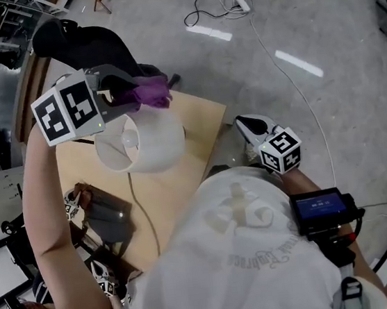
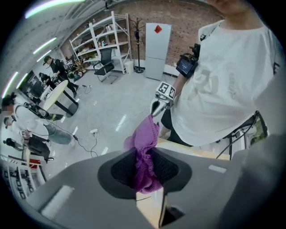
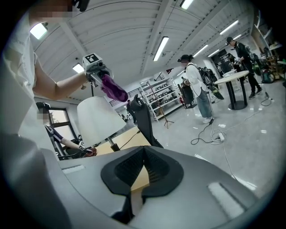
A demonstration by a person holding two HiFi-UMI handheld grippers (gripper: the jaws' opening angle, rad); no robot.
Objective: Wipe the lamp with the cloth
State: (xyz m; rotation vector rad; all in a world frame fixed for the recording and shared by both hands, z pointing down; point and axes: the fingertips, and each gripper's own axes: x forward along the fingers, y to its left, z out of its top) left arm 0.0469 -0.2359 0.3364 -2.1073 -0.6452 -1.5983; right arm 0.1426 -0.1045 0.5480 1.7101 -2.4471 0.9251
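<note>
Left gripper (image 1: 140, 92): clamping the purple cloth (image 1: 152, 92) between its pads, pointing steeply down just above the lamp.
Right gripper (image 1: 246, 124): jaws resting together with nothing between them, hanging off the table's near edge, well apart from the lamp.
Cloth: bunching in the jaws, loose end sticking out past the tips; no view is showing whether it is touching the shade.
Lamp (image 1: 147, 149): standing upright on the wooden table (image 1: 200, 125), white shade, toward the table's far end.
Head view only: looking down into the open shade, with the bulb (image 1: 130, 138) showing inside and the cord (image 1: 142, 212) trailing across the table top.
Right gripper view only: showing the shade side-on with the stem (image 3: 111, 143) under it, and the cloth hanging right by the shade's top edge.
Left gripper view only: showing the knit of the cloth pinched between the pads, with the other gripper sitting beyond it.
Chair (image 1: 85, 41): black, standing past the table's far end.
</note>
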